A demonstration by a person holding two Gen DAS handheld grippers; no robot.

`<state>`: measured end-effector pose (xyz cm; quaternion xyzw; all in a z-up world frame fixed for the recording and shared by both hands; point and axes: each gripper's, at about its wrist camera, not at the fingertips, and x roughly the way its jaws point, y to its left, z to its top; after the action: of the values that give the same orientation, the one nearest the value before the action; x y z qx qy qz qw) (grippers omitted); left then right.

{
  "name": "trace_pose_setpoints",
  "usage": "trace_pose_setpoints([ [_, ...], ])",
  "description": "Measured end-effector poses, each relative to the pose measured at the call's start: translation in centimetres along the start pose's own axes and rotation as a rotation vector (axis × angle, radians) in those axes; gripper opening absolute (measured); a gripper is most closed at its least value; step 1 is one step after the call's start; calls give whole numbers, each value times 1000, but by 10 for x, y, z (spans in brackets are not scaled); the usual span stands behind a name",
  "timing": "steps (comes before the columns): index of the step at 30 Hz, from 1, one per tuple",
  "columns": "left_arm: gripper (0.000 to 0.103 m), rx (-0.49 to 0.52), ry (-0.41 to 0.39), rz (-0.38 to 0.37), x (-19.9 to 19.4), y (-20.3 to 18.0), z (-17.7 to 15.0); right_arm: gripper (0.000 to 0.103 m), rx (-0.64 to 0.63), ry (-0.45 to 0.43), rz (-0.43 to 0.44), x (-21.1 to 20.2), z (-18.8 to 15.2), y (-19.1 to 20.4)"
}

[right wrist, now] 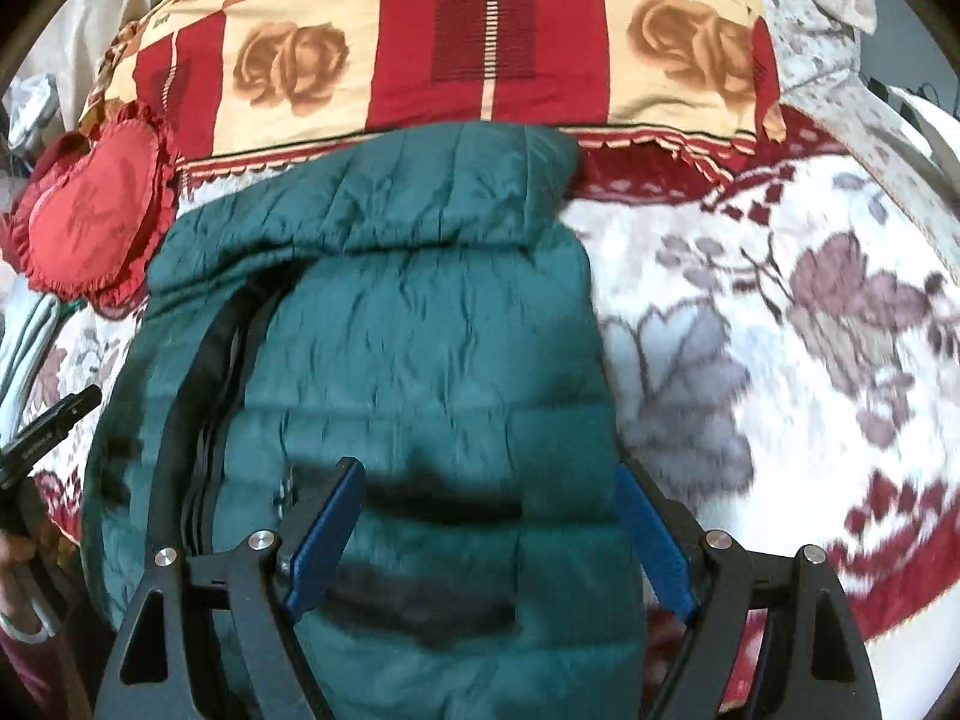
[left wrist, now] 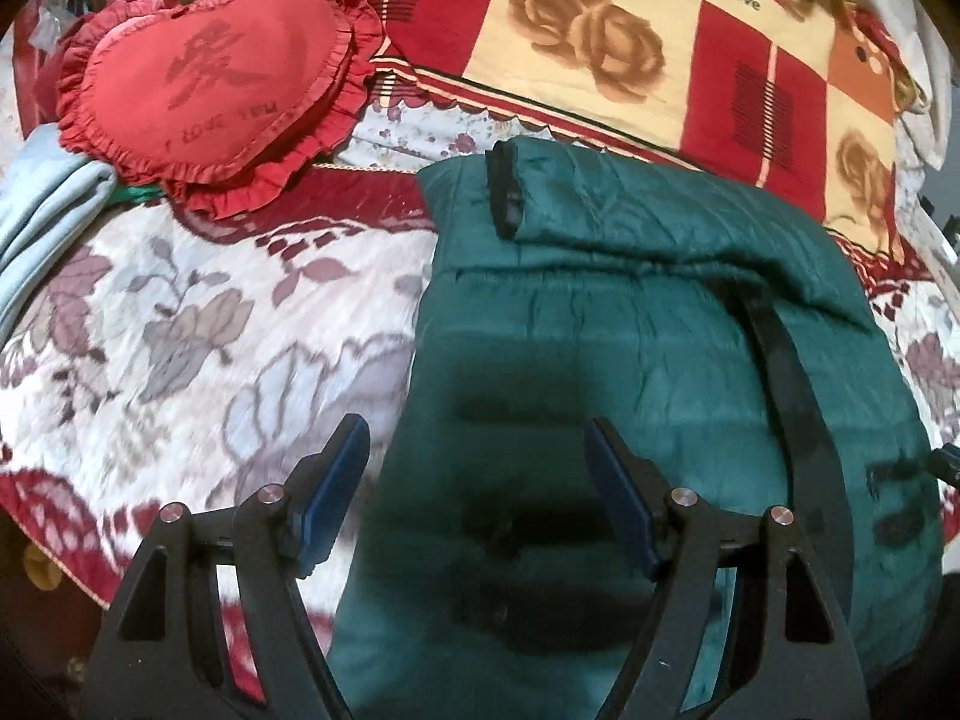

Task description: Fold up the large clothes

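Both tongs, left tongs (left wrist: 477, 498) and right tongs (right wrist: 492, 534), hang wide and empty over the jacket (right wrist: 420, 324). Risk: puffy folded sleeve (left wrist: 630, 198) may spring open unpinned.

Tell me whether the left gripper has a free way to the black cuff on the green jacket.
Probably yes. The left gripper stands open above the green jacket, and only flat jacket fabric lies between it and the black cuff.

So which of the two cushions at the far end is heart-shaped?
The red frilled cushion, lying left of the green jacket; the other, the checked rose-print cushion, is rectangular.
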<state>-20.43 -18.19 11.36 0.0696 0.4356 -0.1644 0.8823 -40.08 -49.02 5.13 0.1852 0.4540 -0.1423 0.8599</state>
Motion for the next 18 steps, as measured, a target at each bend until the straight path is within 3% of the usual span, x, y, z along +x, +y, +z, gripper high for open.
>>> trace_pose_setpoints([
  [18,74,-25,36,-27,-30,6,-60,82,-10,36,2,-16,-58,-3],
])
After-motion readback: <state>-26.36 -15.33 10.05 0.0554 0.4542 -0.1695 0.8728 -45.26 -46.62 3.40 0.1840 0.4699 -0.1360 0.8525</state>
